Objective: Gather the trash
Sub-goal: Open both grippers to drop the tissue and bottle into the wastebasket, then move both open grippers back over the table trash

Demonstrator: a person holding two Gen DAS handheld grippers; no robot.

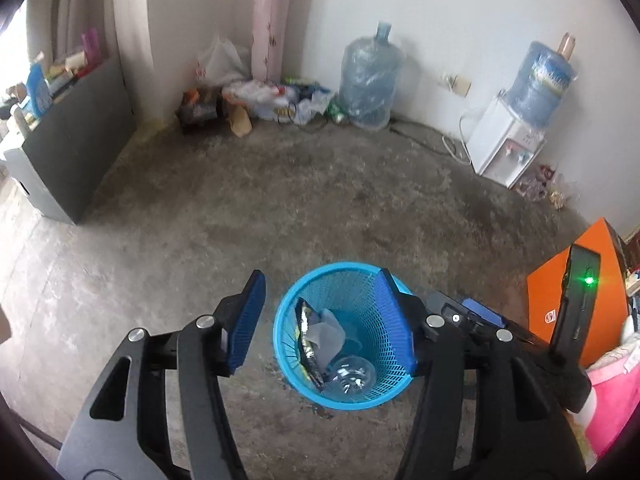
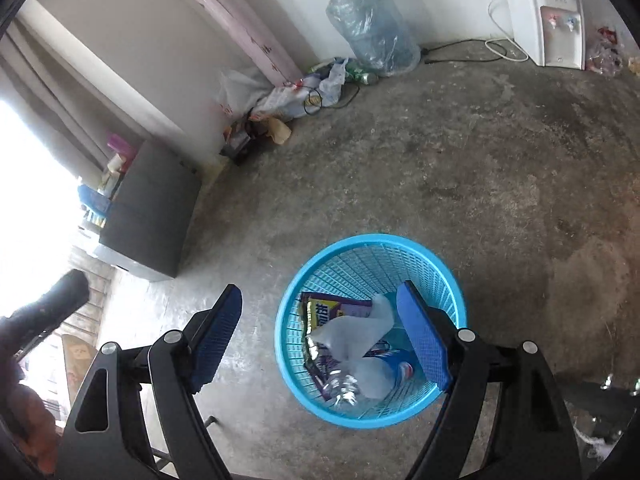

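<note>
Standing on stained concrete floor (image 1: 320,200), blue basket (image 1: 288,356) holds trash.

Blue plastic mesh basket (image 2: 372,248); rough matt concrete floor (image 2: 460,152); clear glossy plastic bottle (image 2: 360,380).

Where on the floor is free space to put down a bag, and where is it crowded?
Free: bare concrete floor between the blue mesh plastic basket and the white water dispenser. Crowded: the corner pile of plastic bags beside the large clear water jug.
</note>
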